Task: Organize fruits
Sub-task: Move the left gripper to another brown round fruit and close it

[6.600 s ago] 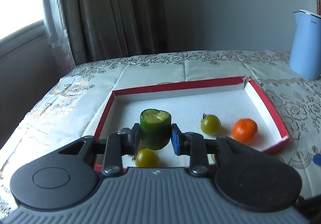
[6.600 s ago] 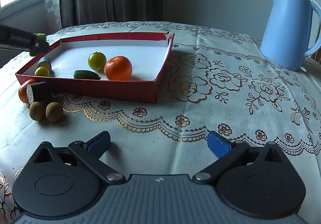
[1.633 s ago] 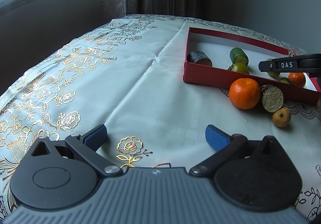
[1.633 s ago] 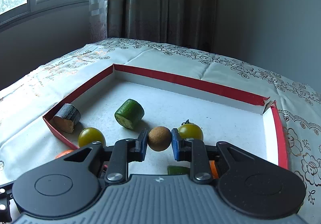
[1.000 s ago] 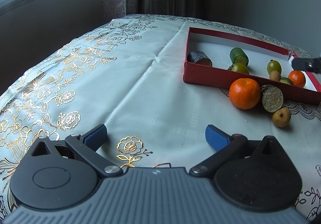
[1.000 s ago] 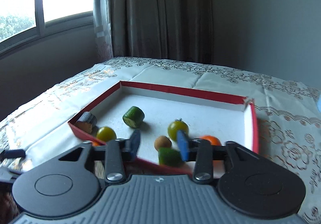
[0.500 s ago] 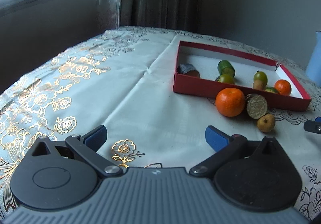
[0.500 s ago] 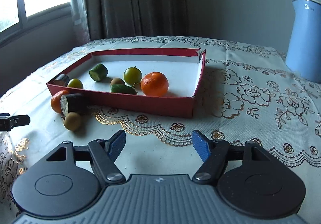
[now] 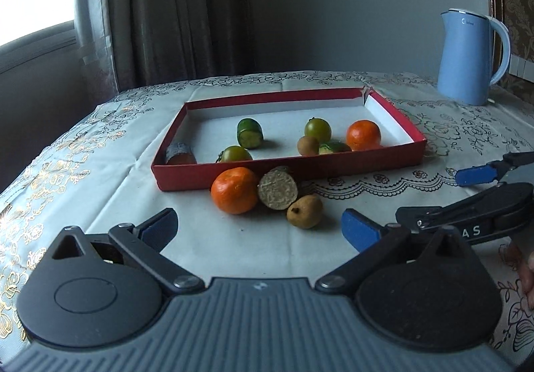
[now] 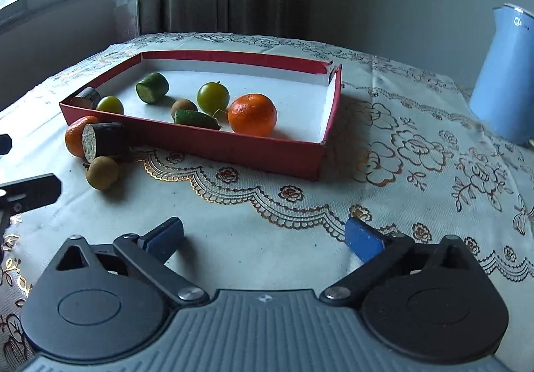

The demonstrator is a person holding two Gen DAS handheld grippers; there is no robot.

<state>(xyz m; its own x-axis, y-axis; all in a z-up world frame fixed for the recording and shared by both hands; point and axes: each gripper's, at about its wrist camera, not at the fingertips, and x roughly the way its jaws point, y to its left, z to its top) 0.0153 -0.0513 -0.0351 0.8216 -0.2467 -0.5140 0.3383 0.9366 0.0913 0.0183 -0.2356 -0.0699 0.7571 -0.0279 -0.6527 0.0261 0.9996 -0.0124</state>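
Note:
A red tray (image 9: 287,168) holds an orange (image 9: 363,135), two green tomatoes, cucumber pieces, a brown longan (image 9: 307,145) and a dark chunk. In front of its wall lie a second orange (image 9: 235,190), a dark cut cylinder (image 9: 277,188) and another longan (image 9: 304,212). My left gripper (image 9: 258,225) stands open and empty just short of these three. My right gripper (image 10: 265,233) hovers over the tablecloth before the tray (image 10: 233,141), its jaws opening wide with nothing between them. The loose longan (image 10: 101,172) lies far to its left.
A blue kettle (image 9: 467,58) stands at the back right, also at the right edge as the kettle (image 10: 504,78). The right gripper's fingers (image 9: 477,173) reach in from the right. Curtains and a window lie behind the embroidered tablecloth.
The right gripper let the longan go in the tray, drew back and down, and opened wide. The left gripper swung toward the tray and now faces the three loose fruits.

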